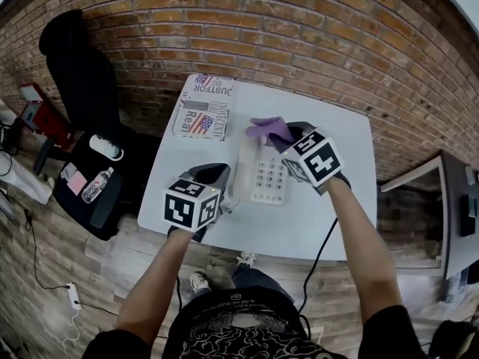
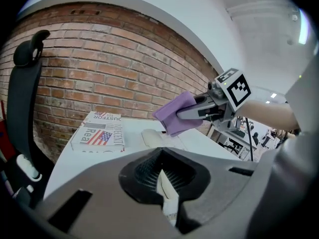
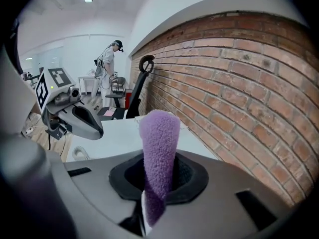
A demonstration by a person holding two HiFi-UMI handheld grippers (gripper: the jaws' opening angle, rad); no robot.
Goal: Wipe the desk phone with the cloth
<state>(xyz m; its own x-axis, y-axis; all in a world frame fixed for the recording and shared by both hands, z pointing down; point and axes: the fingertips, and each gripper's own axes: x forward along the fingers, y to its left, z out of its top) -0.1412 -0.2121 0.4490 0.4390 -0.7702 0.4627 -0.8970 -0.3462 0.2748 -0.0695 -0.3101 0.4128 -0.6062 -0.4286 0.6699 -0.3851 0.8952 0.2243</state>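
A cream desk phone (image 1: pixel 263 174) lies in the middle of the white table (image 1: pixel 329 223). My left gripper (image 1: pixel 227 197) meets the phone's near left corner; in the left gripper view its jaws (image 2: pixel 167 193) are shut on a cream edge of the phone, with the handset (image 2: pixel 151 137) further ahead. My right gripper (image 1: pixel 283 136) hovers over the phone's far end, shut on a purple cloth (image 1: pixel 268 129). The cloth (image 3: pixel 158 148) stands up between the jaws in the right gripper view, and hangs above the phone as the purple cloth (image 2: pixel 175 112) in the left gripper view.
A printed box with a flag (image 1: pixel 203 109) lies at the table's far left. A black office chair (image 1: pixel 82 81) stands left of the table, and a brick wall (image 1: pixel 314 43) runs behind it. A coiled cord (image 3: pixel 79 153) lies on the table. A person (image 3: pixel 107 63) stands far off.
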